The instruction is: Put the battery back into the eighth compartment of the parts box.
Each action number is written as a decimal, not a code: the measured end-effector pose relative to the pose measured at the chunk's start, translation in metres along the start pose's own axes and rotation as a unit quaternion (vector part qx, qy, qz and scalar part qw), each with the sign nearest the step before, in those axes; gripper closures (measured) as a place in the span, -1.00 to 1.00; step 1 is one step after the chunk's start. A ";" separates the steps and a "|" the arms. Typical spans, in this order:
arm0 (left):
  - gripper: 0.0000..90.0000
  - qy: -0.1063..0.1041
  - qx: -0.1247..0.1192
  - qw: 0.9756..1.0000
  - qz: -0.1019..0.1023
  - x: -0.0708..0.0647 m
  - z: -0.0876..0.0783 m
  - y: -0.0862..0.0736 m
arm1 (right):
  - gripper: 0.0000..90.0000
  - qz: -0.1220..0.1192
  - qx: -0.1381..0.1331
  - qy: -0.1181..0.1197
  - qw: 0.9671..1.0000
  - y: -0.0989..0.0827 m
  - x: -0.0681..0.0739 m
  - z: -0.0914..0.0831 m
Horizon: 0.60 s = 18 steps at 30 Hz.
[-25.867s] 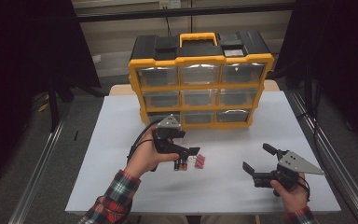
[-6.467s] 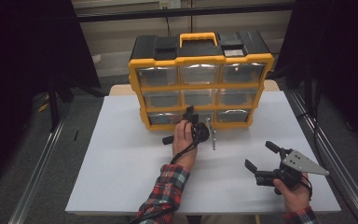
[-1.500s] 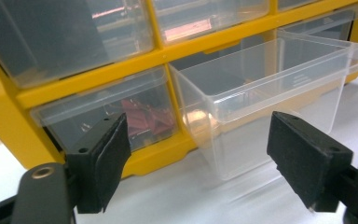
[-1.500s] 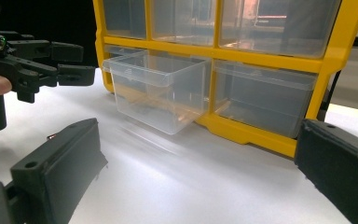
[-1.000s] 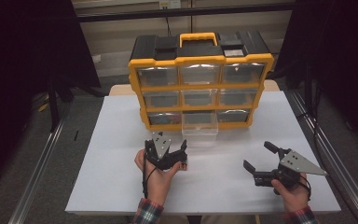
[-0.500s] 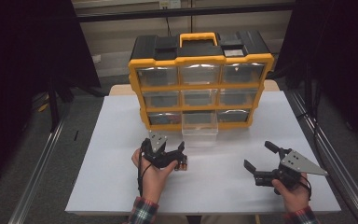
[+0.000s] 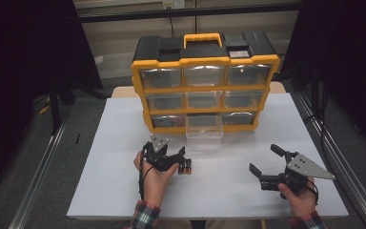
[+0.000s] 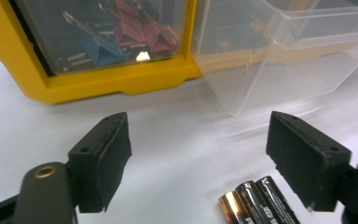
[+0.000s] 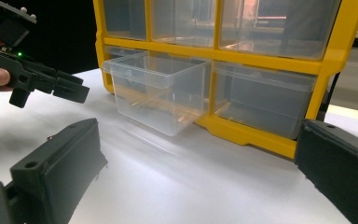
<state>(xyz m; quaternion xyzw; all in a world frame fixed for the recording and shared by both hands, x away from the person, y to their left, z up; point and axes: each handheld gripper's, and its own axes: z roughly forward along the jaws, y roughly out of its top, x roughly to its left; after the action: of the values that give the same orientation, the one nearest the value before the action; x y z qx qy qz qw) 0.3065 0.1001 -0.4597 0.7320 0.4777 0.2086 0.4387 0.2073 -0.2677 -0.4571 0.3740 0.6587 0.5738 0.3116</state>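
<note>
Clear plastic is what matters most to me right now: the middle drawer (image 7: 204,130) in the bottom row of the yellow organizer (image 7: 205,86) stands pulled out onto the white table sheet (image 7: 100,143), and it looks empty, which I read as a bin made ready to receive something. In the left gripper view that same open drawer (image 8: 284,51) sits just ahead and to the right.

Beside my left gripper (image 7: 177,161) lie the batteries (image 7: 186,167), a small cluster resting on the sheet. From the left gripper view I count three of the batteries (image 8: 256,203), lying side by side close to the right-hand pad but not pressed by either. The jaws have just been closing a little, yet they are still wide apart with nothing gripped, so I judge I'm lining up to pinch the cluster before carrying it to the drawer.

My right gripper (image 7: 266,167) rests well apart on the right of the sheet, jaws spread wide and empty, angled toward the cabinet; I take it as parked out of the way, though placed where it could steady the organizer.

As for the other compartments, the bottom-left drawer (image 8: 116,32) holds red and blue clip-like pieces behind its clear front. The remaining drawers are too glary for me to tell their contents.
</note>
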 end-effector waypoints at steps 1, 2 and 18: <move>-0.43 -0.001 0.001 1.000 -0.005 0.000 0.000 0.000 | -1.00 0.000 0.000 0.000 1.000 0.000 0.000 0.000; -0.41 0.001 0.003 1.000 -0.007 -0.001 0.000 0.001 | -0.99 0.000 0.000 0.000 1.000 0.000 0.000 0.000; 0.20 -0.013 0.094 0.995 -0.013 -0.010 0.000 -0.004 | -0.99 0.000 0.000 0.001 1.000 0.000 0.000 0.000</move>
<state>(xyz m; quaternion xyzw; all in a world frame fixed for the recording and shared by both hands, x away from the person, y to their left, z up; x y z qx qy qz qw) 0.2997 0.0920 -0.4617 0.7666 0.4986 0.1475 0.3768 0.2072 -0.2677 -0.4569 0.3738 0.6586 0.5742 0.3110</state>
